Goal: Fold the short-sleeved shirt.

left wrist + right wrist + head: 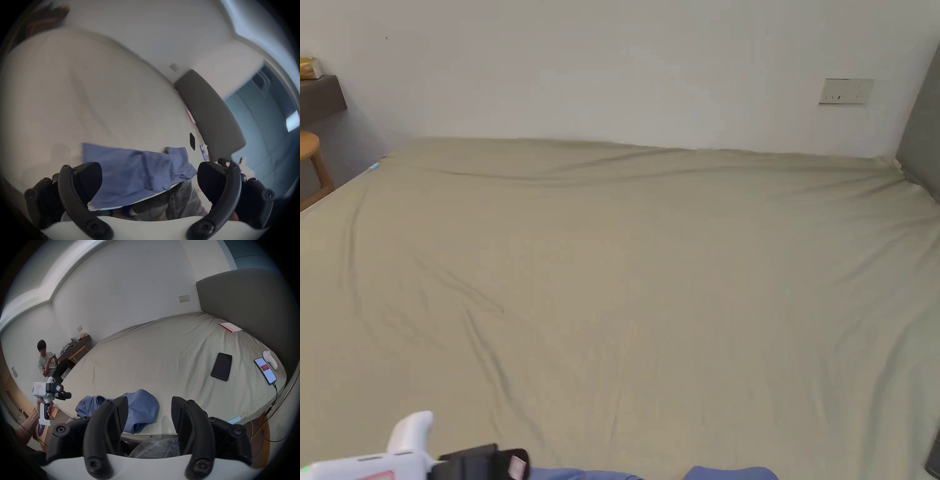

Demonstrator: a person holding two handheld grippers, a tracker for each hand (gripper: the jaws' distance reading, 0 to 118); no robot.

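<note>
Shirt (129, 408): blue, crumpled in a loose heap, lying at the near edge of the bed (162, 356), which is covered by a beige sheet. In the head view, two blue slivers of it are seen at the bottom edge of the frame (731, 473). In the left gripper view, which is blurred, it is seen spread wider along the near edge (133, 172).

Left gripper (65, 395): seen in the right gripper view held up in a hand (47, 408) to the left of the shirt, off the bed's left side and not touching the cloth. Its jaws are shown wide apart in its own view (149, 180), with nothing between them but the shirt lying farther off. Its white body is seen at the bottom left in the head view (481, 464).

Right gripper (149, 415): jaws apart, nothing clamped; held above the near edge, with the shirt seen behind its left jaw.

Other items noted: a dark phone (221, 366) lies face down on the right part of the sheet, well apart from the shirt. A second phone (265, 370) with a lit screen and a cable lies near the right edge, just beside a white controller (270, 361). A pink-edged booklet (230, 327) lies by the grey headboard (251, 305). A person (47, 360) is seated far left beside the bed. Denim-clad legs (159, 446) are seen below the near edge.
</note>
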